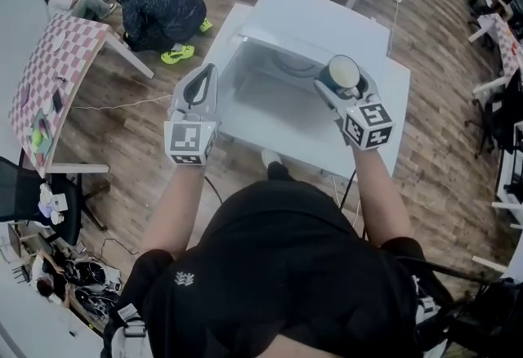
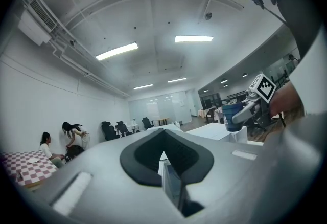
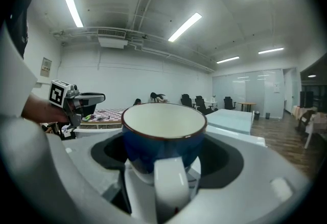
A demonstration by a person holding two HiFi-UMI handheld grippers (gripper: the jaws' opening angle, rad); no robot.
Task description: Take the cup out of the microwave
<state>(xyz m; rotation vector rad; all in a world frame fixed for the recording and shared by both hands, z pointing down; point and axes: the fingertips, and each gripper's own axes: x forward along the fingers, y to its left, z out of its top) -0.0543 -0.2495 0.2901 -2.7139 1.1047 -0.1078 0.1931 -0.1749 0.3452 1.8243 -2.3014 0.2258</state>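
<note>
"Right gripper (image 3: 164,177)?"
"Clamped on the blue cup (image 3: 163,138), which is upright, long axis vertical, mouth up."
"Left gripper (image 2: 164,164)?"
"Jaws together, nothing between them."
"And beyond?"
"The open white microwave (image 1: 306,29). The cup is outside it, over its right front."

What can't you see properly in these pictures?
- Underside of the cup: right gripper view, covered by the right tool's jaw.
- Inside of the microwave: head view, pale and washed out, partly behind the cup.
- Things on the checkered table: head view, too small.
- Near edge of the white table: head view, hidden by the person's body.
</note>
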